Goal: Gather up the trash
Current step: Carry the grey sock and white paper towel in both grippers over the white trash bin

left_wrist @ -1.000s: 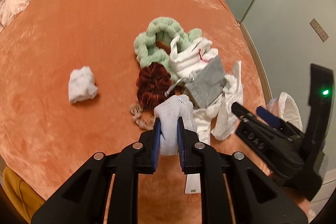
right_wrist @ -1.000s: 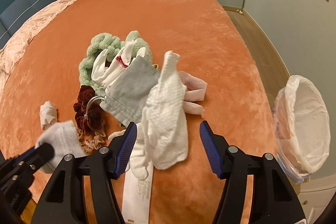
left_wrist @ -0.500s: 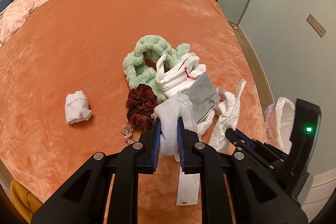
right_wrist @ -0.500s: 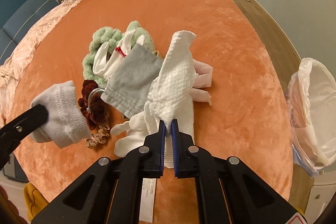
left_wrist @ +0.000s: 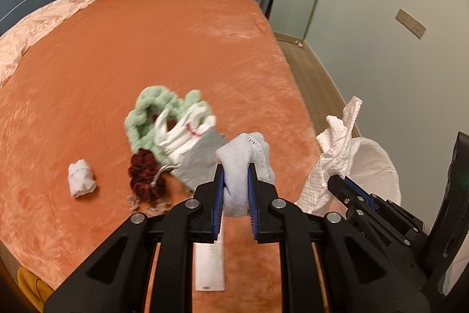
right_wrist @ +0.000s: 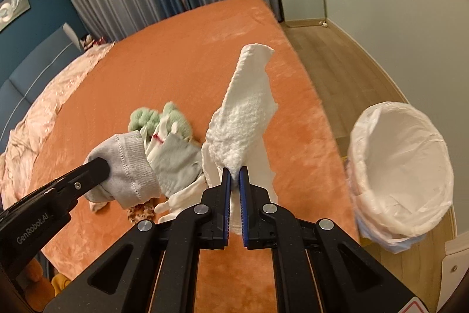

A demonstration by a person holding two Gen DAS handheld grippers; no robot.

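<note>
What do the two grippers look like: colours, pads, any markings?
Both are matte black plastic with triangular cut-outs and silver screws. Left gripper and right gripper have blue ribbed pads. White lettering "GenRobot.AI" runs along the left one's side. No cables or sleeves visible.

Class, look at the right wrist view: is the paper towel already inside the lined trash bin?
No. The paper towel is pinched in the right claw above the bed, left of the bin.

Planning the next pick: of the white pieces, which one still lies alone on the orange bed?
The small crumpled white wad, off to the left of the pile. The textured paper towel is in the right gripper.
</note>
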